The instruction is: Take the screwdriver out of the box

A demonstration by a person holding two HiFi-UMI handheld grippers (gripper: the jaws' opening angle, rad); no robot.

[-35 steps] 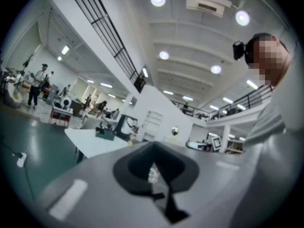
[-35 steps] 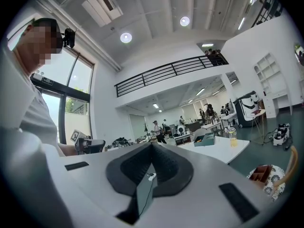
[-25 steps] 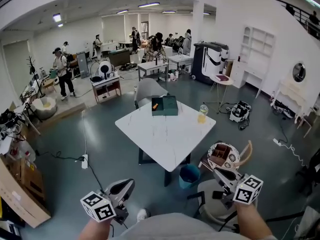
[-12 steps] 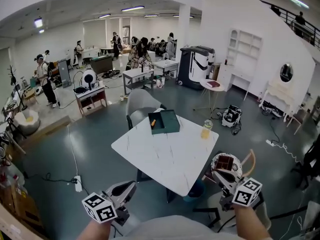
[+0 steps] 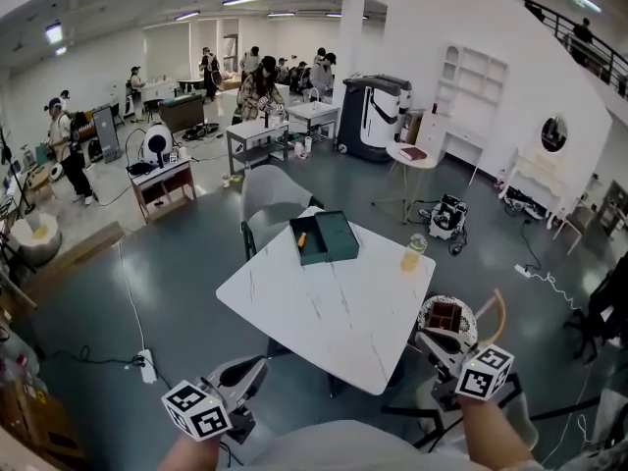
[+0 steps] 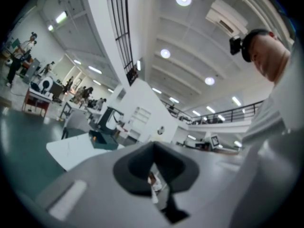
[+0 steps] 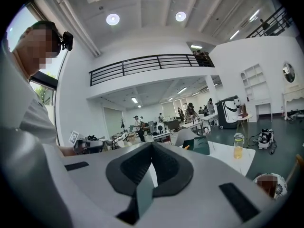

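White marble desk (image 5: 324, 312) in a busy open hall

A jar of yellow drink (image 5: 413, 253) stands near the desk's right edge. A grey chair (image 5: 267, 196) sits at its far side and a wooden chair (image 5: 488, 312) with a patterned round seat at its near right corner. People (image 5: 257, 91) gather well behind.

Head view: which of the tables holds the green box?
The big white table nearest the person, with the green box at its far edge and a bottle at its right corner. The smaller tables stand further back across the room.
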